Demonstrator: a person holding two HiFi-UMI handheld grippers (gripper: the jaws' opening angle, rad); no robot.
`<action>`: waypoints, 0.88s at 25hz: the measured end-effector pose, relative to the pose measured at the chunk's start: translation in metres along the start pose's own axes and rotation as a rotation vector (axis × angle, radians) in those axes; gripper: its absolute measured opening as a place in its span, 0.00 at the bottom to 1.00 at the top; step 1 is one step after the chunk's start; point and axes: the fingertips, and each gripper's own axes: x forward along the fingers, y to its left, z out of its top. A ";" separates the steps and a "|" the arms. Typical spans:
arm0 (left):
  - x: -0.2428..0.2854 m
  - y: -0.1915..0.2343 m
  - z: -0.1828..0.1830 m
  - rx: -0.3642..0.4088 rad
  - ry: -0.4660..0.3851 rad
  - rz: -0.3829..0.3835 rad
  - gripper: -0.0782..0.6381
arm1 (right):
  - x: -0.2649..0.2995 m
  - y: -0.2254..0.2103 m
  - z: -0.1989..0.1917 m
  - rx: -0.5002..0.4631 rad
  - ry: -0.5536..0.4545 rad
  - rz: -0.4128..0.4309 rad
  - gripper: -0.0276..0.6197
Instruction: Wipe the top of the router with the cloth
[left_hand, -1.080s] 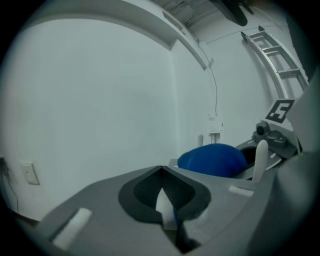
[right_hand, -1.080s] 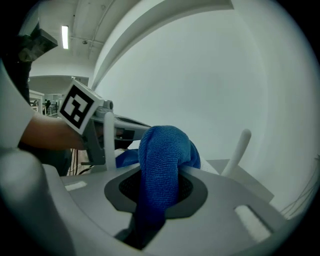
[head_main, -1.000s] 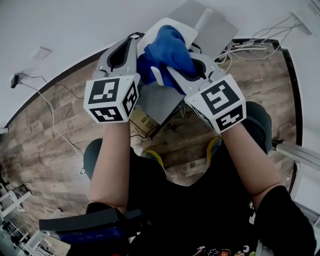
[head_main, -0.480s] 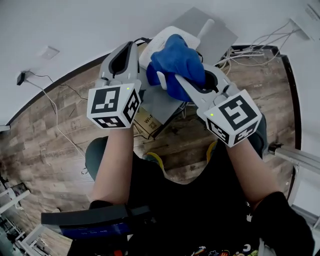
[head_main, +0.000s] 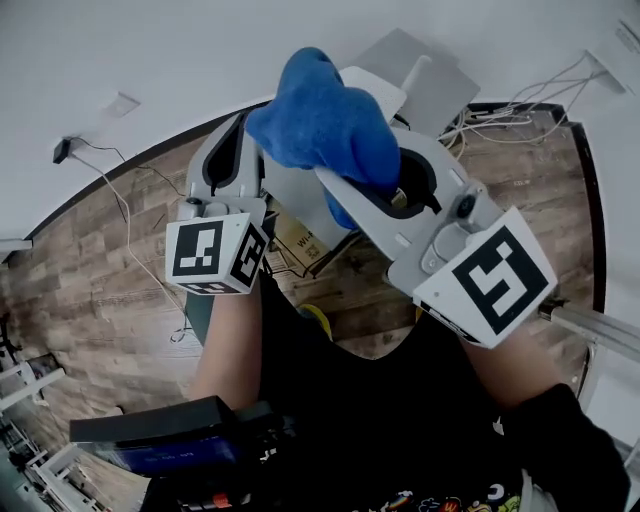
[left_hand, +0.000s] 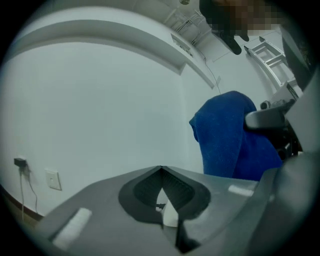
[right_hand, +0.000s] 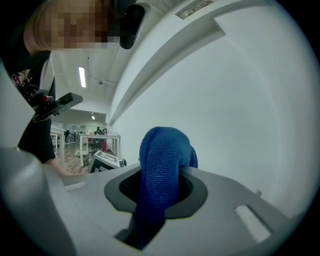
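Right gripper (right_hand: 161, 172) clamps our blue cloth (right_hand: 162, 150); our left gripper (left_hand: 161, 172), just beside it, has its jaws together on nothing. Behind the cloth we see the white router (head_main: 378, 92) on a grey box (head_main: 440, 75).

Two in all: left hand-held gripper (head_main: 243, 120), right hand-held gripper (head_main: 345, 180); one blue cloth (head_main: 320, 120); one white router (head_main: 378, 88).

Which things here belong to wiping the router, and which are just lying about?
For the job: blue cloth, clamped in the right tool; white router.
Lying about: loose cables on the floor; wall socket; cardboard box.
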 end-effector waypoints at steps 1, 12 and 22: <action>-0.005 0.005 0.003 0.002 -0.005 0.018 0.11 | 0.002 0.006 0.003 0.009 -0.004 0.022 0.21; -0.035 0.030 -0.024 0.000 0.061 0.144 0.11 | 0.026 0.049 -0.128 0.152 0.200 0.138 0.21; -0.014 -0.023 -0.050 0.017 0.078 0.052 0.11 | 0.021 0.018 -0.157 0.081 0.257 0.036 0.21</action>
